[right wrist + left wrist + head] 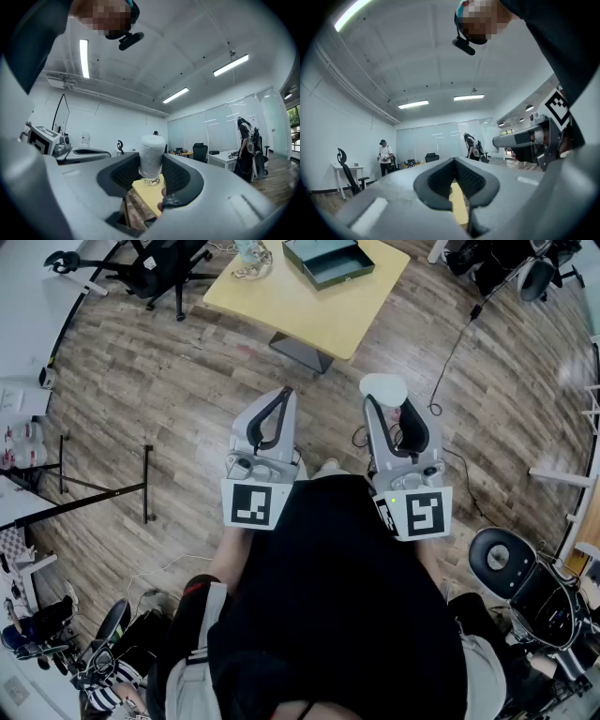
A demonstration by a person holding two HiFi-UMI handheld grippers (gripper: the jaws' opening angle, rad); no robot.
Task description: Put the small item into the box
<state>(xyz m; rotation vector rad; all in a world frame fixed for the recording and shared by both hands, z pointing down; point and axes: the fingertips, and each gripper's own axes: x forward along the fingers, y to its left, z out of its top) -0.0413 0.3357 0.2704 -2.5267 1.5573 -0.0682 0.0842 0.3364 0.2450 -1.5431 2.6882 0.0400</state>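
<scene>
Head view: open green box (pixel 328 261) way out on the counter (pixel 309 315). Left gripper view: left tool (pixel 454 164), tips together, nothing in it. Right gripper view: right tool (pixel 152 160) clamped on an upright white cylinder (pixel 152 145).

Head view, top centre: table (pixel 281 306). On its upper right part: box (pixel 342 277). On its upper left edge, well apart from box: small item (pixel 251 268). Top left, left of table: office chair (pixel 159 268). On floor right of table: cable (pixel 457 348). Mid-frame, below table and apart from it: left gripper (pixel 284 392) and right gripper (pixel 392 401), side by side. Between right jaws, at the tips: cylinder (pixel 382 387). Bottom centre, behind both: person's torso (pixel 328 615).
</scene>
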